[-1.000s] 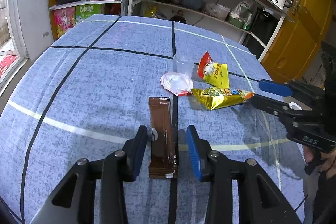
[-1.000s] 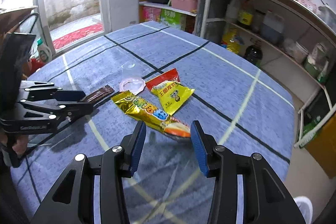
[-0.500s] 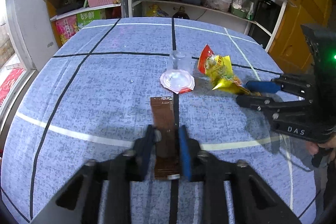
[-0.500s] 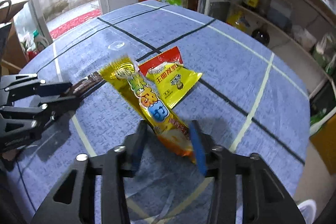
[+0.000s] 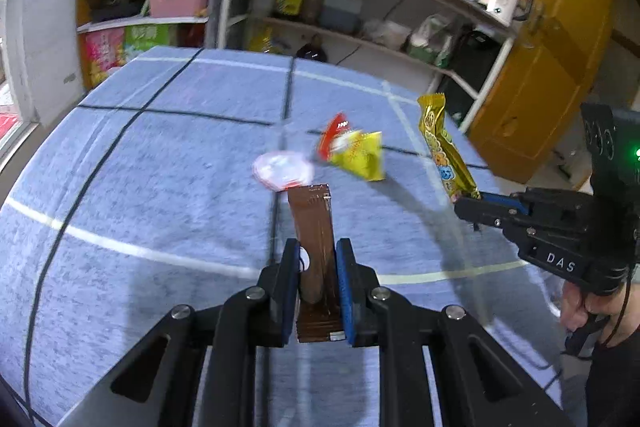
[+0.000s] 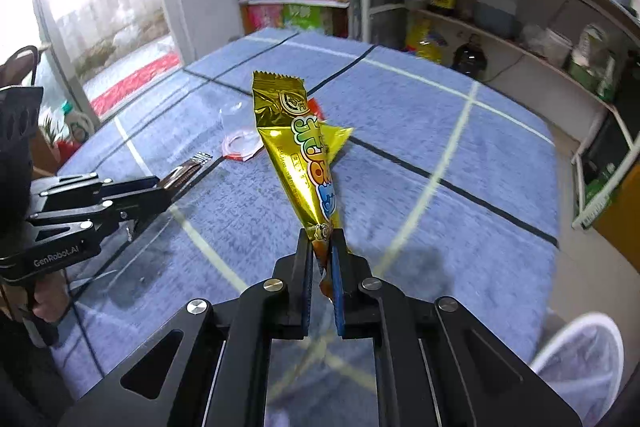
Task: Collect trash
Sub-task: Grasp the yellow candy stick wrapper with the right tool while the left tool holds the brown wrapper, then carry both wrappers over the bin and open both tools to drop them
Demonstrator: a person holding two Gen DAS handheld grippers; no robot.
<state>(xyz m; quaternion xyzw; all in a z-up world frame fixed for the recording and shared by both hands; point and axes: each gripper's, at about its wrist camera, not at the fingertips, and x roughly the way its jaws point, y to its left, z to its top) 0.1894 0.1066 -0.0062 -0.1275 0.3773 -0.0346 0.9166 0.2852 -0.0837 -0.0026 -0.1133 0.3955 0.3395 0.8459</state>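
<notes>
Looking along the left gripper (image 5: 318, 279) in the left wrist view, its fingers (image 5: 290, 279) are closing on a brown wrapper (image 5: 314, 227) that runs from lower centre up toward mid-frame; the blue pads press its sides and its far end appears lifted off the tabletop (image 5: 160, 187). Just beyond that end lies a round white lid (image 5: 282, 170), and to its right a yellow and red packet (image 5: 356, 153), both blurred. At right the right gripper (image 5: 476, 205) holds a gold wrapper (image 5: 444, 147) upright by its lower end, clear of the cloth, with a hand (image 5: 588, 303) on its grip at the lower right.

Turning to the right wrist view, the right gripper (image 6: 322, 255) has its fingers (image 6: 306, 267) clamped tight on the orange tip of the gold wrapper (image 6: 300, 147), which rises up the middle of the frame. Behind it a yellow corner of the packet (image 6: 340, 137) shows, and left of that the lid (image 6: 240, 145) with a clear cup (image 6: 232, 115) behind it. At mid-left the left gripper (image 6: 160, 191) holds the brown wrapper (image 6: 188, 169).

Judging from this, two pieces are picked up and not yet binned; the packet, lid and cup are left on the tabletop (image 6: 440, 131). A white mesh shape (image 6: 580, 359) at the lower right may be a bin, though I cannot tell.
</notes>
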